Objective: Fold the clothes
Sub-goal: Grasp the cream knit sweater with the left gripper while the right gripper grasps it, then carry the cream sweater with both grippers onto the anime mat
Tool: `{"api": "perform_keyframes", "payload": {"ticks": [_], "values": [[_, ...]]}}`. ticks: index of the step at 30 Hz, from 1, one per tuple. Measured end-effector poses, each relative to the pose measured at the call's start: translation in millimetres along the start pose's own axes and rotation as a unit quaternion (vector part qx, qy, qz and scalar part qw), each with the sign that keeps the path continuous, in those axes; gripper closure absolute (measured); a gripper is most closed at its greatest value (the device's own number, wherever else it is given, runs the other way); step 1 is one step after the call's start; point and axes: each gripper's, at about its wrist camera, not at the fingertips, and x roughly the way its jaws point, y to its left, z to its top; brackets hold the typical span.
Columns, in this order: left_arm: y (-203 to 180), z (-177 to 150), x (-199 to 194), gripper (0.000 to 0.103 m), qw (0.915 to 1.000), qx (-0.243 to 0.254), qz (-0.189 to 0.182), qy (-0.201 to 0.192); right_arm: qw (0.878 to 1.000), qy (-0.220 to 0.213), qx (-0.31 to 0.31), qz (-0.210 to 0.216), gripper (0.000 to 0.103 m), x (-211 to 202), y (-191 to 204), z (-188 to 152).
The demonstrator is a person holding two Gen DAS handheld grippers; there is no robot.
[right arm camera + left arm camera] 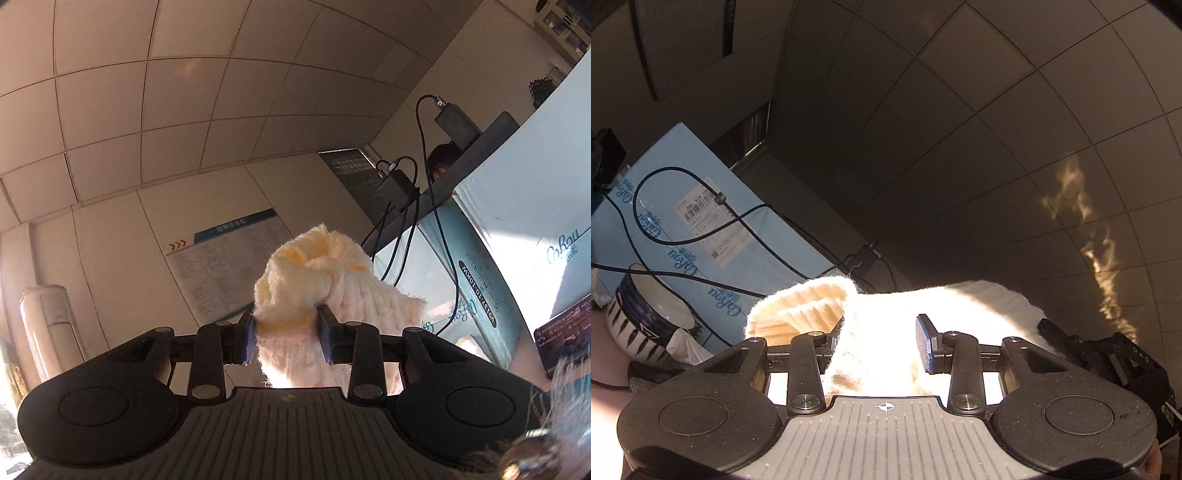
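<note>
A cream knitted garment [886, 314] is held up in the air by both grippers, with the ceiling behind it. In the left wrist view my left gripper [879, 345] has its jaws set fairly wide with the knit between them; the left pad is hidden behind the fabric and the right pad [925, 345] shows bare. My right gripper [287, 338] is shut on a bunched part of the same garment [317, 273], which bulges above the fingers. The other gripper's black body [1108, 354] shows at the right edge of the left view.
A light blue carton [683, 206] with black cables over it stands at the left, with a blue and white bowl [646, 314] beside it. In the right view a blue carton [517, 236], a dark shelf with chargers [458, 125] and a phone [565, 332] are at right.
</note>
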Motion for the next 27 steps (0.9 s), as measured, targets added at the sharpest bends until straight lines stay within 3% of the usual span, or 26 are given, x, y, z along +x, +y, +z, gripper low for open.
{"api": "perform_keyframes", "payload": {"ticks": [3, 7, 12, 15, 20, 25, 27], "values": [[-34.2, -12.9, 15.4, 0.069, 0.9977, 0.042, -0.030, 0.044, 0.999, -0.023, 0.005, -0.024, 0.072, -35.5, -10.4, 19.0], [-69.7, -39.9, 40.3, 0.069, 0.9909, 0.035, -0.062, 0.114, 0.996, -0.046, 0.016, -0.077, 0.073, -80.6, -32.2, 38.7], [-114.0, -88.3, 74.8, 0.069, 0.9723, 0.054, -0.090, 0.209, 0.981, -0.059, 0.045, -0.182, 0.073, -139.4, -77.4, 54.6], [-143.3, -126.6, 94.7, 0.069, 0.9520, 0.070, -0.113, 0.275, 0.960, -0.056, 0.052, -0.271, 0.074, -172.5, -113.5, 59.0], [-190.8, -185.4, 118.4, 0.069, 0.9155, 0.100, -0.158, 0.356, 0.911, -0.041, 0.068, -0.404, 0.077, -218.4, -168.0, 58.1], [-218.6, -225.7, 144.0, 0.069, 0.8928, 0.117, -0.173, 0.399, 0.884, -0.051, 0.054, -0.462, 0.077, -259.9, -185.7, 54.1], [-226.0, -236.1, 151.2, 0.069, 0.8838, 0.109, -0.180, 0.418, 0.872, -0.051, 0.037, -0.486, 0.072, -267.8, -182.0, 56.0]]}}
